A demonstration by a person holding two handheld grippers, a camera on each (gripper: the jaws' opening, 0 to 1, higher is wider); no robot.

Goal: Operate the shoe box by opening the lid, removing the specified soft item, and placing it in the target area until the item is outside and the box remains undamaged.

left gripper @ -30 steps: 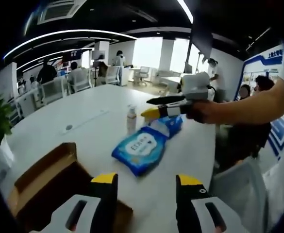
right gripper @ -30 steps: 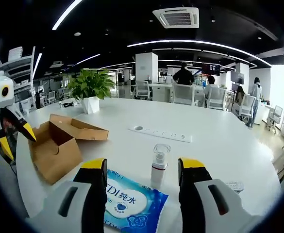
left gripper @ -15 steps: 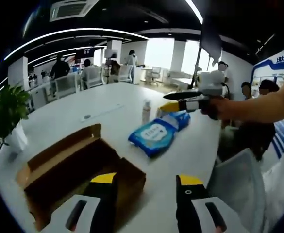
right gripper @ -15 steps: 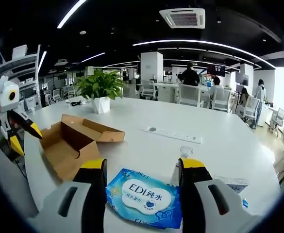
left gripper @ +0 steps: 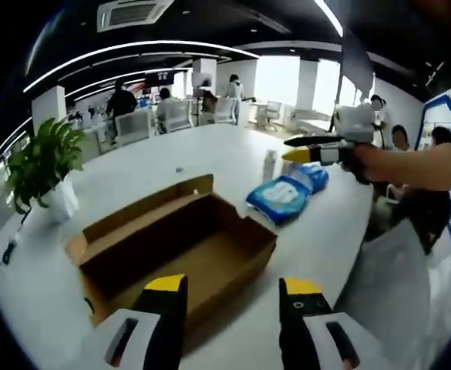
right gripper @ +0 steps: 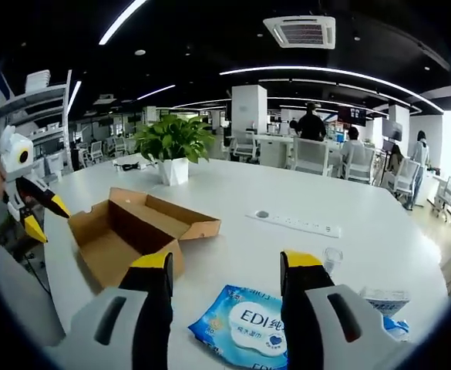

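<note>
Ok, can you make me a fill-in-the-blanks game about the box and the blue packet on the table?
1. The cardboard box has its lid ____.
2. The blue wipes packet lies ____ the box, on the white table.
3. The potted plant has leaves of the colour ____.
4. Both the left claw and the right claw have their jaws ____.

Missing words: open; outside; green; open
</note>
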